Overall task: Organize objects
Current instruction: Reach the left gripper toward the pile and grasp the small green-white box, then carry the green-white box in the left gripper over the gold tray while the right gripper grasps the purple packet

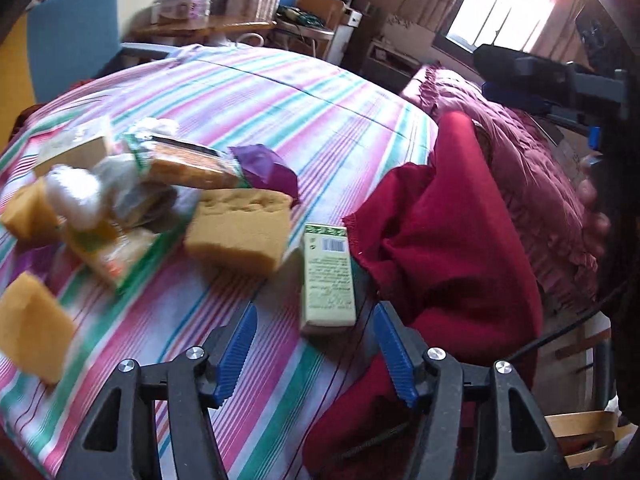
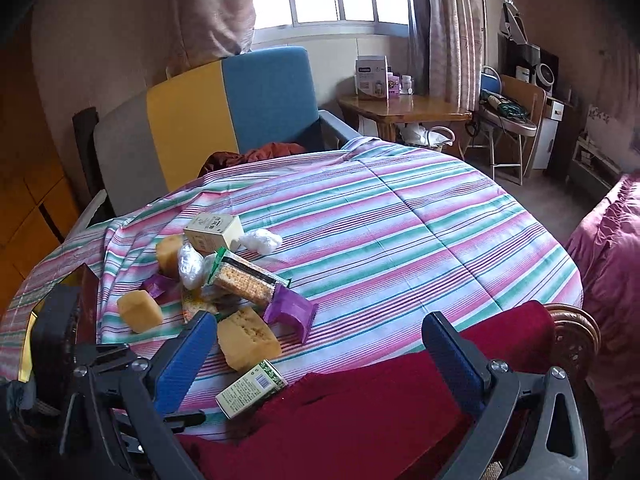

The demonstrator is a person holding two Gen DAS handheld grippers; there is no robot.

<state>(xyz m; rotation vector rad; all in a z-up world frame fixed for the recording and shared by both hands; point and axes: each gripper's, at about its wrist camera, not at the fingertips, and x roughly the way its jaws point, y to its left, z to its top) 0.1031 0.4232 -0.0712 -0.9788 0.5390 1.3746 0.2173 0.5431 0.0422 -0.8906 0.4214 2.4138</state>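
Observation:
A pale green carton [image 1: 329, 278] lies on the striped tablecloth [image 1: 280, 92], just ahead of my open, empty left gripper [image 1: 316, 338]. It also shows in the right wrist view [image 2: 251, 389]. Behind it lie a yellow sponge block [image 1: 240, 230], a cracker pack [image 1: 188, 166], a purple wrapper [image 1: 266, 168] and more sponges [image 1: 32, 326]. My right gripper [image 2: 320, 346] is open and empty, raised above the near table edge. The same heap shows there: sponge block [image 2: 246, 338], cracker pack [image 2: 248, 278], purple wrapper [image 2: 290, 312], cream box [image 2: 214, 232].
A dark red cloth [image 1: 448, 248] drapes over a chair at the table's near right edge; it also shows in the right wrist view [image 2: 360, 412]. A blue and yellow armchair [image 2: 224, 112] stands behind the table. A wooden side table [image 2: 400, 110] is by the window.

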